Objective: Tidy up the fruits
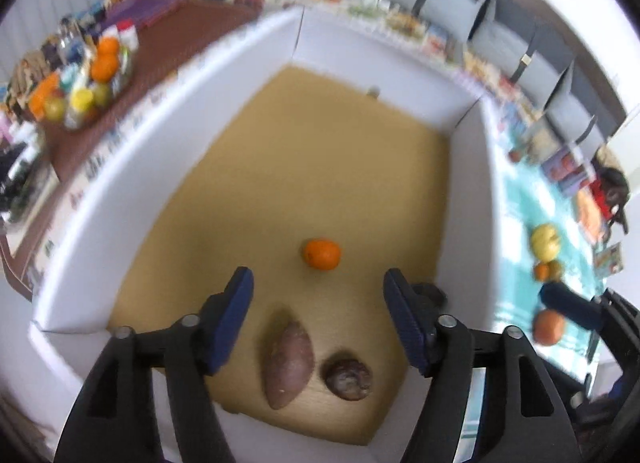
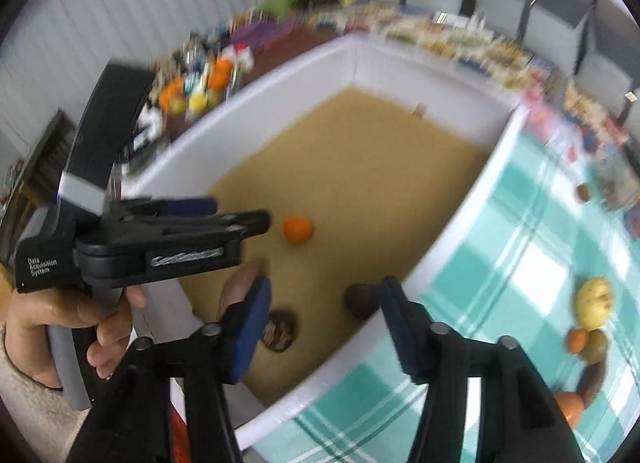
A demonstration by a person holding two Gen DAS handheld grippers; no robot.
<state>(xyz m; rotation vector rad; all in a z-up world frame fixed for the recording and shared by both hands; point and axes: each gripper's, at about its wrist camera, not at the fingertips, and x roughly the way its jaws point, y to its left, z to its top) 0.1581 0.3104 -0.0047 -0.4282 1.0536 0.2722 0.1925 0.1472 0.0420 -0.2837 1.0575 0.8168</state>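
Note:
A white-walled box [image 1: 464, 199] with a tan floor holds an orange [image 1: 321, 254], a purplish sweet potato [image 1: 289, 363] and a dark round fruit [image 1: 349, 378]. My left gripper [image 1: 318, 295] hangs open and empty above the box, over the sweet potato. In the right wrist view the same box [image 2: 452, 239] shows the orange [image 2: 297, 229], the sweet potato [image 2: 237, 287], a dark fruit [image 2: 280, 329] and another dark fruit [image 2: 360, 300]. My right gripper [image 2: 324, 303] is open and empty over the box's near wall. The left gripper [image 2: 208, 215] shows there from the side.
More fruit lies on the teal checked cloth [image 2: 520, 263] right of the box: a yellow one [image 2: 595, 297], small orange ones [image 2: 577, 340], a brown one [image 2: 592, 381]. Another fruit pile [image 1: 92, 79] sits on a brown table at far left. Chairs stand behind.

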